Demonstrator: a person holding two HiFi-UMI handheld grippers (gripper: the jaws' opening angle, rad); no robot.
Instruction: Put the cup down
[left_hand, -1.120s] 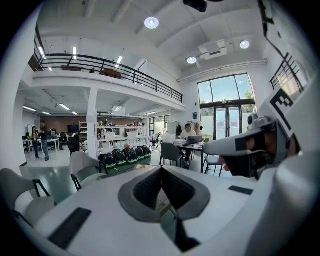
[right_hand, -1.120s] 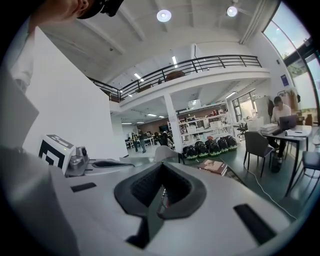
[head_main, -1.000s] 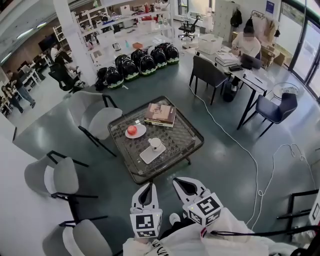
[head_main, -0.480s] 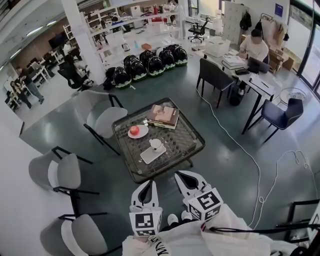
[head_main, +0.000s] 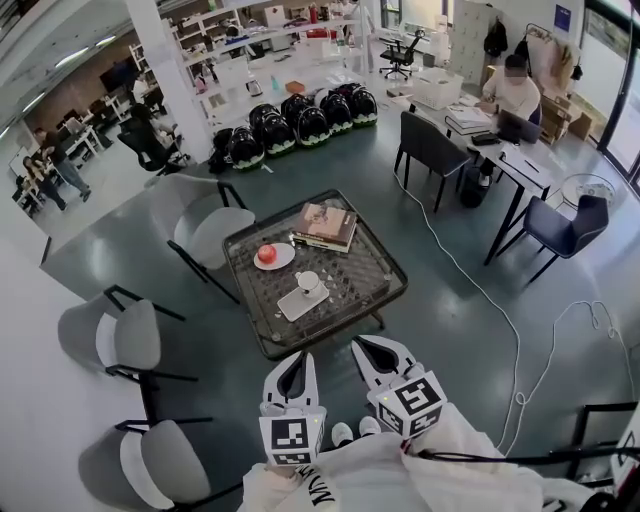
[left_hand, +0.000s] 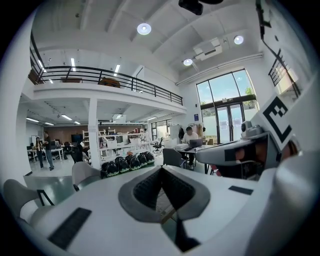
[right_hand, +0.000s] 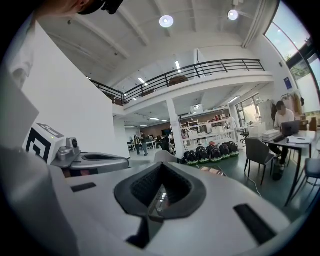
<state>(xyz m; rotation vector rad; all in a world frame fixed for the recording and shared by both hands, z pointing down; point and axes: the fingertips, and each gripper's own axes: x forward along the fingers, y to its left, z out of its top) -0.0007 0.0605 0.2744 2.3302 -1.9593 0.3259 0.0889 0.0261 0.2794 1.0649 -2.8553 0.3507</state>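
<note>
A white cup (head_main: 308, 282) stands upright on a white square saucer (head_main: 297, 304) on the low glass-topped table (head_main: 345, 318). Both grippers hover side by side in front of the table's near corner, well short of the cup. My left gripper (head_main: 300, 356) is shut with nothing between its jaws, and its own view shows the tips (left_hand: 161, 169) meeting. My right gripper (head_main: 362, 344) is also shut and empty, tips together (right_hand: 161, 165). Neither touches the cup or the table.
On the table also lie a plate with a red apple (head_main: 267, 255) and a stack of books (head_main: 325, 225). Grey chairs (head_main: 205, 235) (head_main: 125, 335) (head_main: 165, 465) stand to the left. A white cable (head_main: 480, 290) runs over the floor at right. A person sits at a desk (head_main: 510, 90) at the back right.
Both grippers have edged forward toward the table, staying shut and empty. The cup and the other things on the table have not moved.
</note>
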